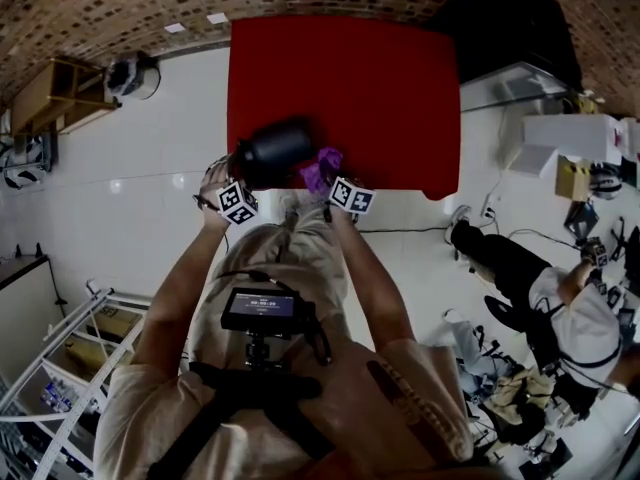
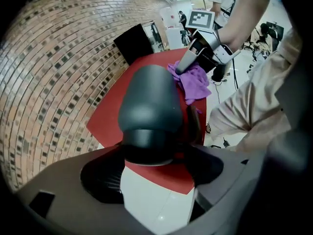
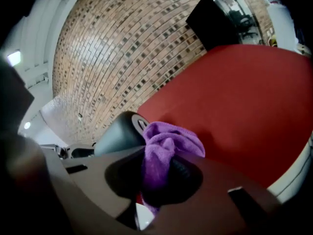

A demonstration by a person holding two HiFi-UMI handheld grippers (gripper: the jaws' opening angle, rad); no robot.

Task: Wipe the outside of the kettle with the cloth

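Note:
A dark grey kettle (image 1: 275,148) is tilted over the near edge of the red table (image 1: 400,98). My left gripper (image 1: 243,171) is shut on it; in the left gripper view the kettle (image 2: 146,102) fills the space between the jaws of the left gripper (image 2: 151,160). My right gripper (image 1: 326,178) is shut on a purple cloth (image 1: 322,166) that is bunched up right beside the kettle. In the right gripper view the cloth (image 3: 166,146) sticks out of the right gripper (image 3: 156,175) and touches the kettle (image 3: 120,133). The left gripper view shows the right gripper (image 2: 183,67) with the cloth (image 2: 195,80).
A brick wall runs behind the table. A black cabinet (image 1: 510,18) stands at the table's far right. Someone sits on the white floor at the right (image 1: 560,308) among cables and gear. At the lower left is a white rack (image 1: 60,368), at the upper left a wooden shelf (image 1: 50,93).

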